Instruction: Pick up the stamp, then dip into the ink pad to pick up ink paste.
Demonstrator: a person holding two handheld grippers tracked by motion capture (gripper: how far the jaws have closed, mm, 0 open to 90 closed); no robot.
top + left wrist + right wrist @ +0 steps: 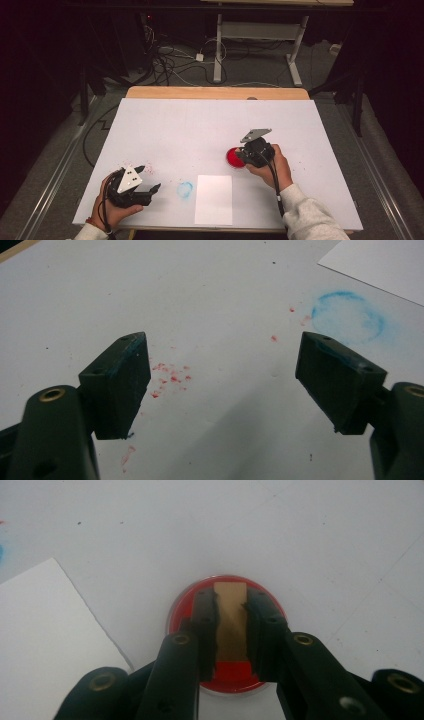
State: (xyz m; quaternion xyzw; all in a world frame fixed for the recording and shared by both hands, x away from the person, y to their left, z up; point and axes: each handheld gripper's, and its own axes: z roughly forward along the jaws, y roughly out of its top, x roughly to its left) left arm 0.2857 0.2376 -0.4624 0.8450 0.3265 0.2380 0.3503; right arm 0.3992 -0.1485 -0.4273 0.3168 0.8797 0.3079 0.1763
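— Where's the stamp?

— Clamped in my right gripper point(231, 630), its wooden block point(231, 615) running lengthwise away from me, pressed down into the red ink pad point(233, 157).

— And the paper?

— The sheet point(214, 199) lies just left and nearer me. My left gripper point(222, 385) gapes empty, further left.

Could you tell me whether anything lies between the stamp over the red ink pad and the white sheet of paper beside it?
Nothing visible does. The right gripper holds the wooden stamp over the red ink pad, and only bare table cover separates it from the white paper.
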